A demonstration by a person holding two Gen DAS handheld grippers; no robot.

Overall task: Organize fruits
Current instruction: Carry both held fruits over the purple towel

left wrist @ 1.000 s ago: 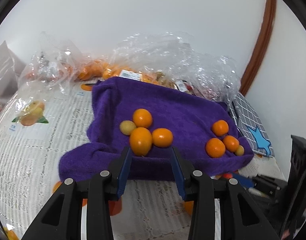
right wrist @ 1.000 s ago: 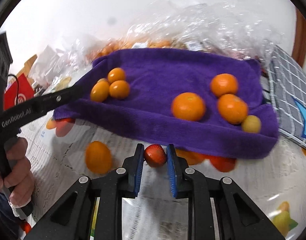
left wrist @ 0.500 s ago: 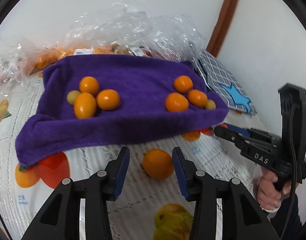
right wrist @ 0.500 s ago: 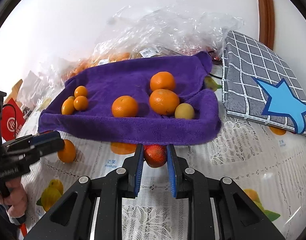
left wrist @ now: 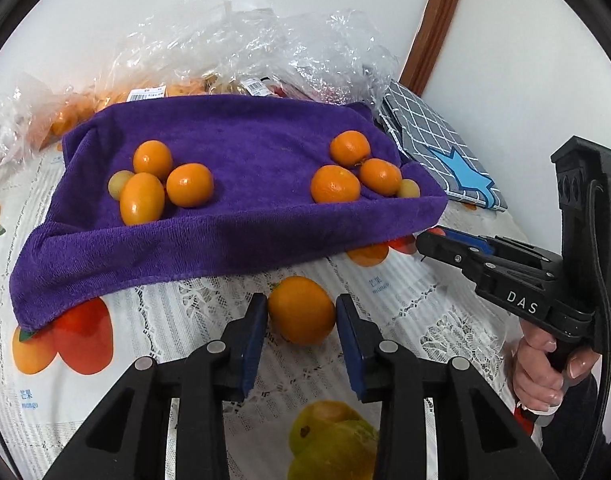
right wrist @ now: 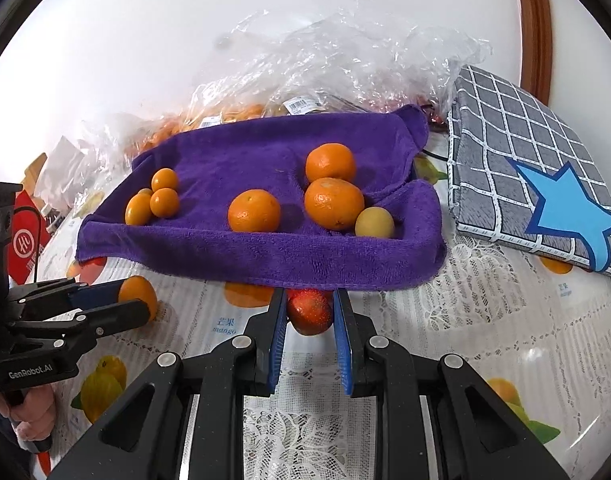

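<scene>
- The counter [left wrist: 433, 320] carries a white lace-patterned cloth printed with fruit pictures, and everything else sits on it.
- A purple terry towel [left wrist: 241, 232] lies spread across the middle of the counter, its near edge draped down over the printed cloth.
- Crumpled clear plastic bags [left wrist: 273, 44] with more orange fruit inside are heaped behind the towel, against the white wall.
- A grey checked cushion with a blue star [right wrist: 537, 176] lies just beside the towel's right end.
- The left gripper [left wrist: 301, 314] hovers low over the counter in front of the towel; its jaws are spread, one on each side of a loose orange mandarin [left wrist: 301, 309] on the cloth, with a small gap showing at each side.
- The right gripper [right wrist: 309, 312] sits at the towel's near edge, jaws closed onto a small red fruit [right wrist: 310, 312].
- On the towel's left part sits a cluster of small oval orange kumquats [left wrist: 161, 184] with one pale yellow fruit touching them.
- On its right part lie three round orange mandarins [right wrist: 329, 196]; a small yellow round fruit [right wrist: 374, 222] touches the nearest pair.
</scene>
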